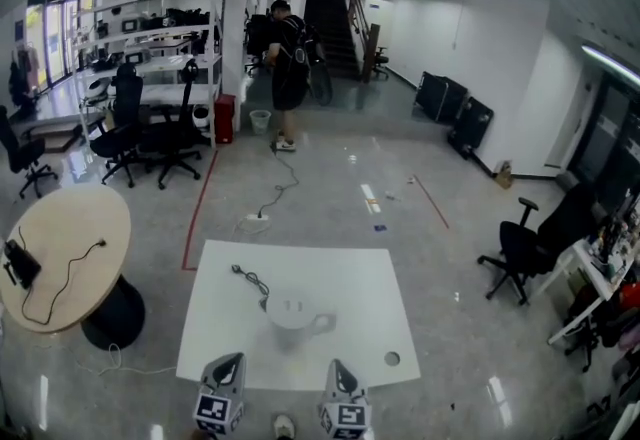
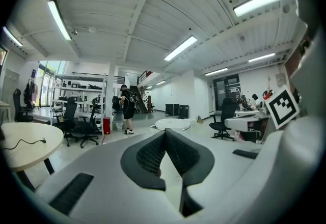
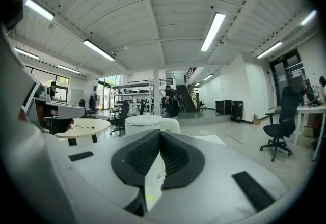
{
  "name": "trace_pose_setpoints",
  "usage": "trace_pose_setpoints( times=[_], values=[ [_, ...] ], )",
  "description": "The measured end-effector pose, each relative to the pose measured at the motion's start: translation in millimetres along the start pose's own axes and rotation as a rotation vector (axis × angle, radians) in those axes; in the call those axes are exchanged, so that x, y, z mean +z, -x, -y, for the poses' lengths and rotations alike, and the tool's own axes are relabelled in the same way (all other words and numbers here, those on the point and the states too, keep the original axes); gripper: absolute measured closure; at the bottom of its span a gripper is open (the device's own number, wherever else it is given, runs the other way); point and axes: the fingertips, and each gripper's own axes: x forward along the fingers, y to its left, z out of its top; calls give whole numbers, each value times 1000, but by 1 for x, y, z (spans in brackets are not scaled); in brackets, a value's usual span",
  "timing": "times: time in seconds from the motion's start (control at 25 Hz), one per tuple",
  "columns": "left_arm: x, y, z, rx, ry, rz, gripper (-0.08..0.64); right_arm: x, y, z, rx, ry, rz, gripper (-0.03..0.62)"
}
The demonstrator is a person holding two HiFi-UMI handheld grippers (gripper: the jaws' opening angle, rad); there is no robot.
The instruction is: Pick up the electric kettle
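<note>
The white electric kettle (image 1: 294, 314) stands on the white table (image 1: 350, 278), its handle pointing right. Both grippers sit at the table's near edge, short of the kettle and apart from it. My left gripper (image 1: 228, 360) is shut with nothing between its pads. My right gripper (image 1: 338, 366) is also shut and empty. In the left gripper view the kettle (image 2: 172, 124) shows just past the closed left gripper (image 2: 165, 132). In the right gripper view the kettle (image 3: 147, 124) rises behind the closed right gripper (image 3: 159, 133), slightly left of the tips.
A black power cord (image 1: 250, 279) lies on the table behind the kettle, and a small round hole (image 1: 392, 359) is near the right front corner. A round beige table (image 1: 60, 258) stands left, a black office chair (image 1: 525, 248) right. A person (image 1: 288, 68) stands far off.
</note>
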Motion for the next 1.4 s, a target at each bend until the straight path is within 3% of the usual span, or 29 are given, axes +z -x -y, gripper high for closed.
trace_pose_setpoints(
  times=[0.16,0.84,1.4],
  values=[
    [9,14,2,14,33,21,552,5,14,-5,-5,7,17,591],
    [10,73,11,5,37,61,552,23,75,-39,3,32,76,591],
    [10,77,12,-7,25,75,552,22,78,-45,-1,45,70,592]
  ],
)
